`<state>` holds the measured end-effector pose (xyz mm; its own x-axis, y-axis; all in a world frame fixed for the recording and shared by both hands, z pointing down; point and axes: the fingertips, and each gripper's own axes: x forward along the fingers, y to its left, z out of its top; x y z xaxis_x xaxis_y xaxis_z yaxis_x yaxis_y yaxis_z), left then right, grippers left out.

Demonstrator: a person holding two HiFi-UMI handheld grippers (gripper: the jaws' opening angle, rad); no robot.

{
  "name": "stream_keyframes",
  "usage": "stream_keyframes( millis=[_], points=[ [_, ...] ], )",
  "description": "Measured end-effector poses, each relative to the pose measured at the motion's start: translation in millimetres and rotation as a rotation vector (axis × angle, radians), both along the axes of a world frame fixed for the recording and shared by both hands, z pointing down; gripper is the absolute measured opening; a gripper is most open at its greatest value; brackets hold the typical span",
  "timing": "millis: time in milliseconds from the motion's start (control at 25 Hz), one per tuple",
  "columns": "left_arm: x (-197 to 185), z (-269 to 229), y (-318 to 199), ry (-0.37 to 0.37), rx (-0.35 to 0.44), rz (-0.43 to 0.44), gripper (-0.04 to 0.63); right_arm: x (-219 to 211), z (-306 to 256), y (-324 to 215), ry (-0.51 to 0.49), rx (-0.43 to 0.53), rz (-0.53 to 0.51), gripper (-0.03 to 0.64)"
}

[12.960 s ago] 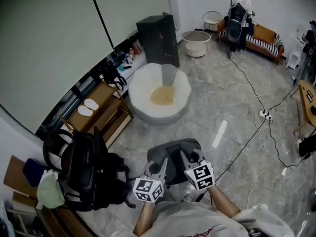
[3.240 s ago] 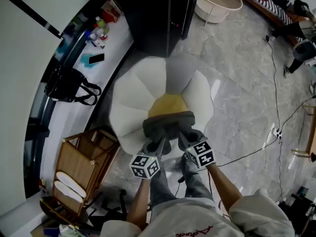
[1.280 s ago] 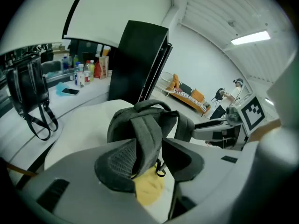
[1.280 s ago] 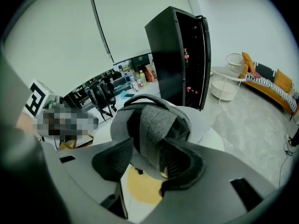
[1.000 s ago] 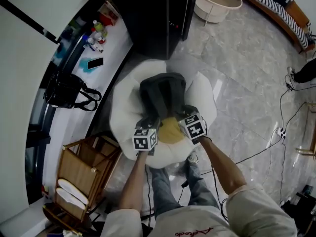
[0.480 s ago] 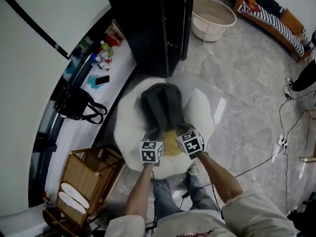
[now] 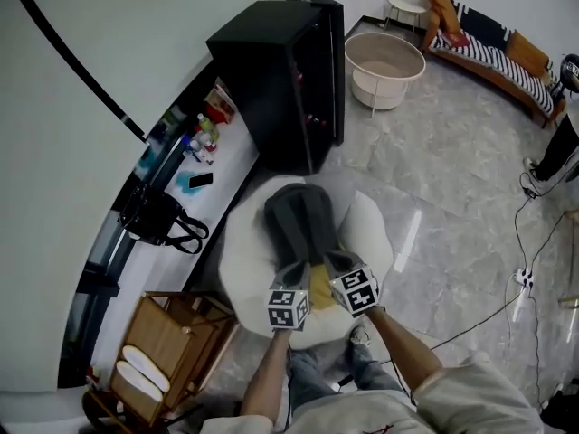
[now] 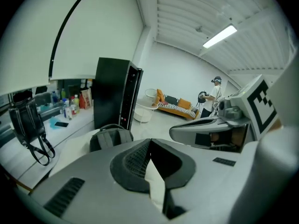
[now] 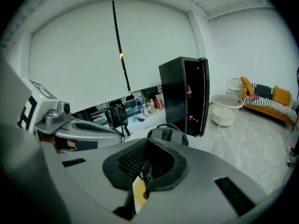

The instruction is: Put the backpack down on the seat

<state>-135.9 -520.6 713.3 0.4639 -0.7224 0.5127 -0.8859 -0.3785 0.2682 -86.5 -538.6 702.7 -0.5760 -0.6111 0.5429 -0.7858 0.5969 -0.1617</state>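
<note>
Two tools are hovering side by side over the near edge of the seat (image 7: pixel 249 260) in the head view, each held in one of the person's hands. The left tool (image 7: pixel 291 278) and the right tool (image 7: pixel 342 268) are pointing toward the backpack (image 7: pixel 298 220). The backpack is lying along the middle of the white seat, its far end toward the black cabinet (image 7: pixel 280 70). A yellow cushion (image 7: pixel 321 287) is showing on the seat between the two tools. A black handbag (image 7: pixel 158 220) is sitting on the worktop (image 7: pixel 226 165) to the left, well apart from the seat.

Left gripper view: the left tool (image 8: pixel 149 143) has just been closing its jaws. They are now pressing together with nothing between them, only pale seat showing through the slit. The backpack (image 8: pixel 111 136) is resting ahead on the seat, strap side up, apart from the jaws. The right tool (image 8: pixel 205 132) is showing just beside, at the right. A person (image 8: pixel 215 94) is standing near the sofa (image 8: pixel 175 104) at the back.

Right gripper view: the right tool (image 9: pixel 147 146) is holding its jaws pressed together and is gripping nothing. The backpack (image 9: pixel 166 135) is lying beyond the tips, in front of the black cabinet (image 9: pixel 184 92).
</note>
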Motion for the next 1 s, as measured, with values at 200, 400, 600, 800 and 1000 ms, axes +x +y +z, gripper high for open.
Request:
stream_keyframes(
  millis=[200, 400, 600, 800, 1000],
  points=[
    [32, -59, 29, -0.024, 0.128, 0.039, 0.032, 20, -60, 42, -0.057, 0.109, -0.003, 0.028],
    [61, -129, 65, 0.027, 0.266, -0.001, 0.031, 49, -117, 85, -0.088, 0.219, -0.034, 0.028],
    [92, -161, 106, 0.069, 0.320, -0.043, 0.032, 80, -157, 120, -0.127, 0.286, -0.045, 0.028],
    [107, -162, 142, 0.075, 0.331, -0.069, 0.031, 94, -148, 154, -0.139, 0.263, -0.075, 0.028],
    [109, -148, 163, 0.067, 0.272, -0.090, 0.031, 99, -132, 173, -0.150, 0.217, -0.080, 0.028]
  ],
)
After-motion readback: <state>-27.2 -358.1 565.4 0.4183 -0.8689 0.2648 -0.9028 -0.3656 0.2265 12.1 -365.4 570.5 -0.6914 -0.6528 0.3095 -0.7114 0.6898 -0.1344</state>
